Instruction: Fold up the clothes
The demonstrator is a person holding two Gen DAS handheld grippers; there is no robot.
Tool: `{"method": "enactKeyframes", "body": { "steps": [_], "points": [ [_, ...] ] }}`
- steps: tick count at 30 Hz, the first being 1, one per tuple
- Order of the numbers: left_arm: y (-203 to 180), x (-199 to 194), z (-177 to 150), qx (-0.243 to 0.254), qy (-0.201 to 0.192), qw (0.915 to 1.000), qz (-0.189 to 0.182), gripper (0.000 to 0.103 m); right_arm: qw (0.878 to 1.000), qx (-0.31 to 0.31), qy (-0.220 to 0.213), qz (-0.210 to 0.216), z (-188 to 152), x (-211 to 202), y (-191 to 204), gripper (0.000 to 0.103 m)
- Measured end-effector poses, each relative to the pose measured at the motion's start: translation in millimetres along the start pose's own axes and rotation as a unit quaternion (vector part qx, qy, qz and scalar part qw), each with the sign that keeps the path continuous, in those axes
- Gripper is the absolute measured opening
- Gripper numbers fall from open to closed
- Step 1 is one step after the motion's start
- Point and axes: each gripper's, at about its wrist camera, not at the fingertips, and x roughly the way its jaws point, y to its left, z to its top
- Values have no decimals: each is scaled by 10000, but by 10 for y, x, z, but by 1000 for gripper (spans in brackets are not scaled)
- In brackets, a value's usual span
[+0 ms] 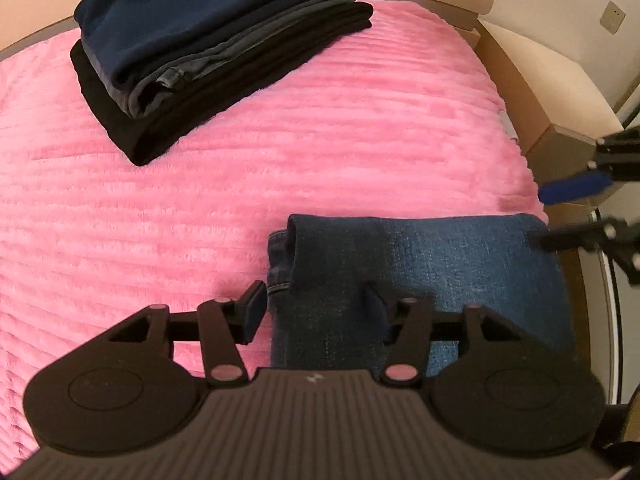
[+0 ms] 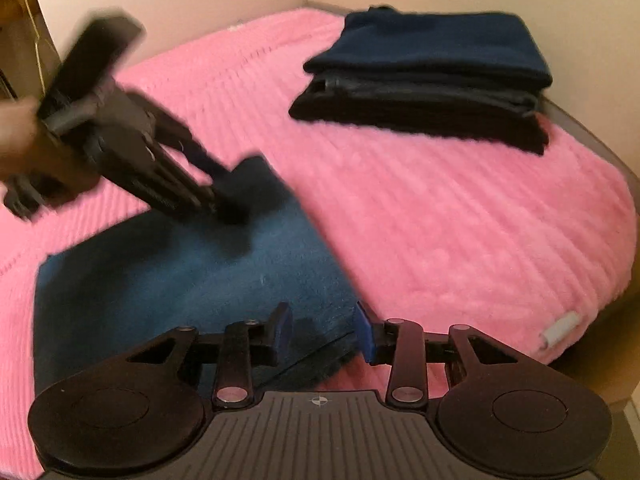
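Blue jeans lie folded flat on pink blanket.

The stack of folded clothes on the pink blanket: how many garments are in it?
3 visible: a navy one on top, a grey one in the middle, a black one at the bottom. More may be hidden between them.

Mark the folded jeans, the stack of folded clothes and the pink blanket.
folded jeans [image 1: 432, 256], left wrist view, top denim face.
stack of folded clothes [image 2: 432, 40], right wrist view, top navy layer.
pink blanket [image 1: 280, 140], left wrist view, bare middle.
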Motion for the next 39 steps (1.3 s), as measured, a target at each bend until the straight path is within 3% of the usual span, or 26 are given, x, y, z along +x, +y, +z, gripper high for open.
{"method": "enactKeyframes", "body": {
  "steps": [4, 7, 10, 15, 20, 23, 27, 29, 31, 36, 38, 39],
  "points": [
    [-147, -245, -17, 493, -92, 9985, 233, 37, 9992, 322, 220, -92, -62, 97, -120, 38],
    [-326, -517, -79, 853, -361, 9955, 173, 35, 9996, -32, 70, -255, -4, -40, 30, 38],
    [-378, -527, -159, 589, -291, 9977, -179, 36, 9994, -322, -22, -128, 24, -58, 172, 38],
    [-327, -186, -245, 636, -153, 9978, 49, 34, 9979, -603, 225, 2, 4, 86, 200, 38],
    [-375, -459, -284, 534, -11, 9980, 323, 34, 9976, -631, 213, 195, 95, -159, 376, 38],
    [-385, -618, -523, 286, 217, 9981, 505, 34, 9961, -533, 638, 287, 0, 69, 388, 38],
    [-331, -577, -889, -176, 710, 9948, 707, 36, 9949, -621, 726, 309, 101, -17, 441, 41],
    [-325, -688, -967, -378, 709, 9935, 802, 35, 9957, -555, 659, 337, 96, -163, 472, 42],
    [-337, -897, -1071, -718, 617, 9914, 903, 36, 9956, -461, 752, 314, 31, -296, 571, 51],
    [-498, -1422, -1456, -1550, 564, 9803, 1090, 45, 9939, 30, 1066, 278, -194, -619, 895, 51],
    [-612, -1631, -1665, -1852, 558, 9745, 1134, 54, 9928, 254, 1147, 237, -265, -758, 1030, 60],
    [-670, -1719, -1758, -1946, 542, 9727, 1143, 59, 9923, 381, 1162, 211, -287, -833, 1095, 78]
  ]
}}
